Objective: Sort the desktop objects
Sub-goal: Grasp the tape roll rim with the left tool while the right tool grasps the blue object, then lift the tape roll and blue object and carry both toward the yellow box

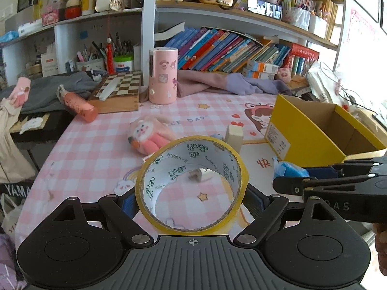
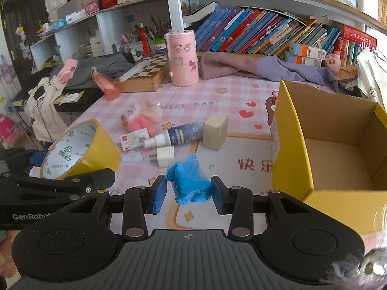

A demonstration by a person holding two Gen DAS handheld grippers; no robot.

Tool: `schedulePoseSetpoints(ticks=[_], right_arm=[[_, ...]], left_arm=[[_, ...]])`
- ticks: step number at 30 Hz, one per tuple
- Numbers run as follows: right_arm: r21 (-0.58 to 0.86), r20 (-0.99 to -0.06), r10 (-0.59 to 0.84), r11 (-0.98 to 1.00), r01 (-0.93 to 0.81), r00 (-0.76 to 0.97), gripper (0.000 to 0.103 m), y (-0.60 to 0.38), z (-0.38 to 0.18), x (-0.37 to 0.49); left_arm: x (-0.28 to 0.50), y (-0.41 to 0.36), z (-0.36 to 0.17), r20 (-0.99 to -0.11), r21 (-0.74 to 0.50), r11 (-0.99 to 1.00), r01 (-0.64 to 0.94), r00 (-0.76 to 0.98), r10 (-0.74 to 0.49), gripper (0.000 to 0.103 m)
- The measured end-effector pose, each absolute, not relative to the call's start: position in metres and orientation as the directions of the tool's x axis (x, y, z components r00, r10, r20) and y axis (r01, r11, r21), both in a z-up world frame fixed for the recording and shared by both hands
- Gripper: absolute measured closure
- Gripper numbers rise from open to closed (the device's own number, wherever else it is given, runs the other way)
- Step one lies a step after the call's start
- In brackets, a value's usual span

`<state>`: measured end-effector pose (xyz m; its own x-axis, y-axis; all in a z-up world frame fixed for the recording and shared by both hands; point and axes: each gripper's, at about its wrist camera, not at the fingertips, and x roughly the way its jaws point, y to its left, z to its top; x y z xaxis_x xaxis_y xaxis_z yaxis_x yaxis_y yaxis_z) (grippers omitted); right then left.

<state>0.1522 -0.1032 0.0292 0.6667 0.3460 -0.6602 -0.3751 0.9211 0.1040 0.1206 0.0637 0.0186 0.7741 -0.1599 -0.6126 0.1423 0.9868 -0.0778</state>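
Above the tabletop's near edge, left gripper (image 1: 191, 200) clamps tape roll (image 1: 192, 183), right gripper (image 2: 188, 193) pinches blue wad (image 2: 189, 181); yellow box (image 2: 287, 130), right edge, looks empty; 5 loose items (image 2: 215, 131) remain mid-table.

Glossy yellow plastic film is seen on the tape roll (image 1: 192, 186), wound on a printed paper core. Crinkled blue plastic forms the bundle (image 2: 189, 181). The box (image 2: 338, 159) is matt brown cardboard inside, yellow outside. The tablecloth (image 1: 96, 149) appears smooth.
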Motion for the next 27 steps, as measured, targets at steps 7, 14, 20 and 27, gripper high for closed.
schedulePoseSetpoints(ticks=[7, 14, 20, 27], right_arm=[[0.115, -0.669, 0.361, 0.914, -0.390, 0.649, 0.066, -0.114, 0.026, 0.120], [0.125, -0.693, 0.363, 0.911, -0.392, 0.623, 0.066, -0.126, 0.020, 0.092], [0.148, -0.703, 0.351, 0.923, -0.355, 0.619, 0.066, -0.140, 0.017, 0.072], [0.153, -0.703, 0.339, 0.931, -0.332, 0.626, 0.066, -0.151, 0.015, 0.052]], left_arm=[[0.092, 0.055, 0.019, -0.616, -0.093, 0.985, 0.148, 0.768, -0.174, 0.016], [0.066, 0.046, 0.022, -0.616, -0.093, 0.980, 0.175, 0.764, -0.194, 0.016], [0.048, 0.037, 0.022, -0.620, -0.074, 0.977, 0.201, 0.758, -0.203, 0.016], [0.035, 0.025, 0.023, -0.626, -0.061, 0.966, 0.249, 0.744, -0.232, 0.016]])
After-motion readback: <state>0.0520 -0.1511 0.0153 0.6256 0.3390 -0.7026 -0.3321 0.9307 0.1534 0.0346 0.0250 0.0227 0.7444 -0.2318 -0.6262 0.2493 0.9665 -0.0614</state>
